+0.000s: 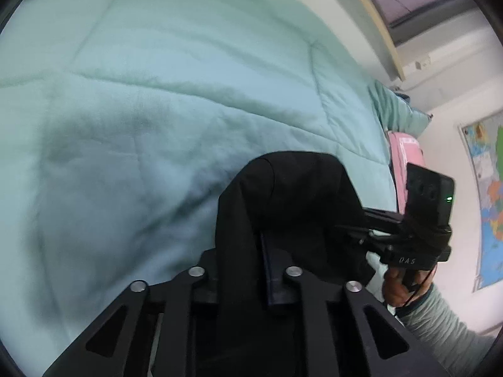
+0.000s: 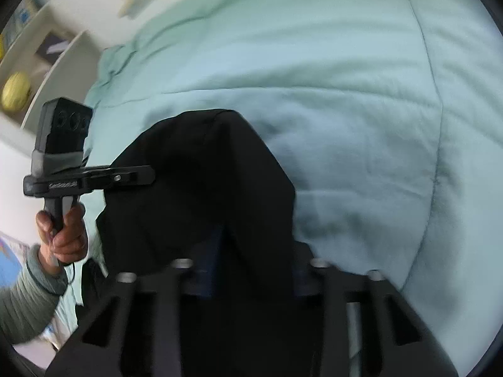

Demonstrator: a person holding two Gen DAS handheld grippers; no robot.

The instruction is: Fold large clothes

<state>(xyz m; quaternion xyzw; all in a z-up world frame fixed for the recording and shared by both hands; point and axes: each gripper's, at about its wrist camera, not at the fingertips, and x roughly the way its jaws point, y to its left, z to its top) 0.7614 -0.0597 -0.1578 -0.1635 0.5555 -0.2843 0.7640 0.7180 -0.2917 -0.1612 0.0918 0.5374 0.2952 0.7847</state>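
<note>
A black garment (image 1: 292,194) hangs bunched over both grippers above a mint green quilted bed cover (image 1: 157,100). My left gripper (image 1: 267,251) is shut on the black garment, whose folds drape over its fingers. My right gripper (image 2: 220,245) is shut on the same garment (image 2: 201,182), which hides its fingertips. In the left wrist view the right gripper's body (image 1: 418,220) and the hand holding it are just right of the cloth. In the right wrist view the left gripper's body (image 2: 78,176) is just left of the cloth. The two grippers are close together.
The green cover (image 2: 345,94) fills most of both views. A pink item (image 1: 404,157) lies at the bed's far edge. A wall map (image 1: 487,204) hangs at the right. White shelves (image 2: 47,62) with a yellow round object (image 2: 15,94) stand at the left.
</note>
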